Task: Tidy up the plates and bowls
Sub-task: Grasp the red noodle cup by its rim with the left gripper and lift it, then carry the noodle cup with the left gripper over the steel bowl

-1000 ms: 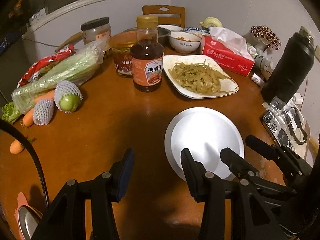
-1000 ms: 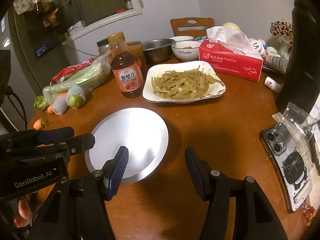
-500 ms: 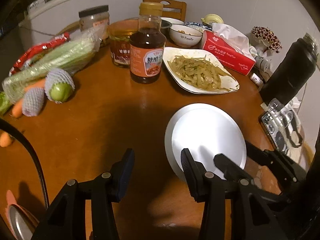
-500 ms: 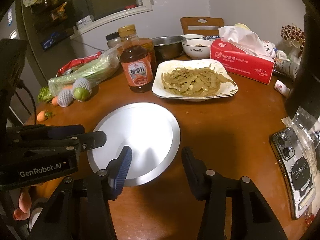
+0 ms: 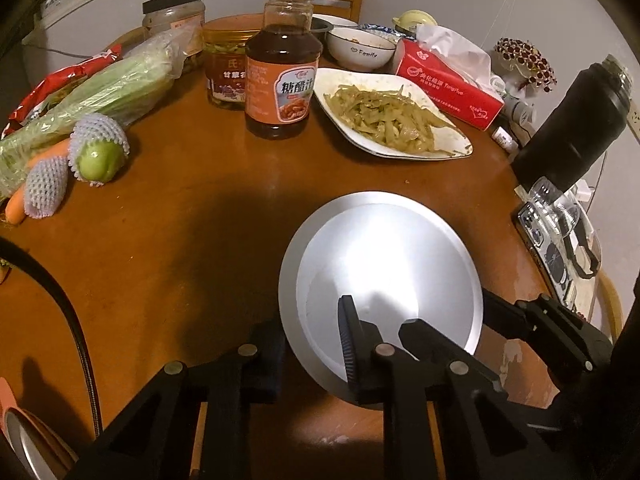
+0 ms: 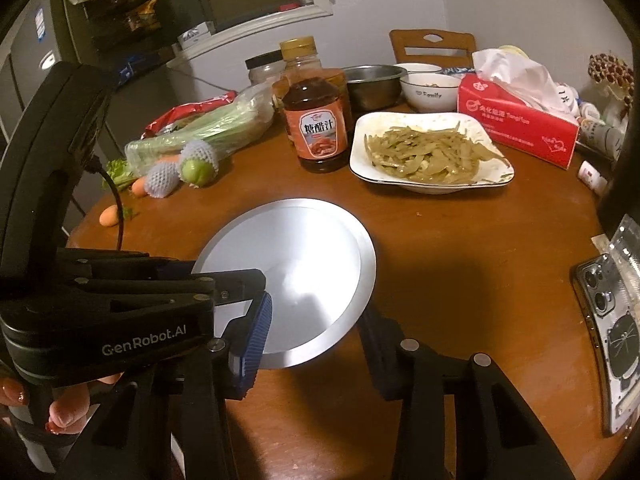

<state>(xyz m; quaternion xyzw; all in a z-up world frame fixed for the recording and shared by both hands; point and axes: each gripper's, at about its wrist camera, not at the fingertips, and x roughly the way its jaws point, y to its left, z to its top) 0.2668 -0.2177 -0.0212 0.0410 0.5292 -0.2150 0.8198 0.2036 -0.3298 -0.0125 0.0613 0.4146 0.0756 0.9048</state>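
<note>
Two grippers meet at one silver metal plate (image 5: 384,276), which lies on the round wooden desk (image 5: 192,216) near its front edge. Left gripper (image 5: 310,344): jaws closed on the plate's near-left rim, one finger above the dish surface, the other outside and below the rim; they shut within the last moment. Right gripper (image 6: 316,336): jaws have just been closing, with the plate's near rim between them. Its blue-padded finger (image 6: 256,336) lies over the plate's inner face and its other finger sits just outside the rim; contact of the pads with the metal cannot be confirmed from either view. In the right wrist view, fingers of a hand (image 6: 60,408) wrap the left gripper's handle.

Toward the middle of the desk: a white square plate (image 6: 432,160) carrying shredded greenish food, well apart from the metal plate. Just left of it stands a bottle of dark sauce (image 6: 316,120) with an orange label. Behind, near the far edge: a metal bowl (image 6: 372,84), a white bowl (image 6: 430,90) with printed lettering, a red tissue box (image 6: 520,124).

Left edge: bagged celery (image 5: 92,100), a green fruit (image 5: 100,160) in foam netting, carrots (image 5: 16,208). Right edge: a black flask (image 5: 576,120), a phone (image 6: 612,332) lying flat.
</note>
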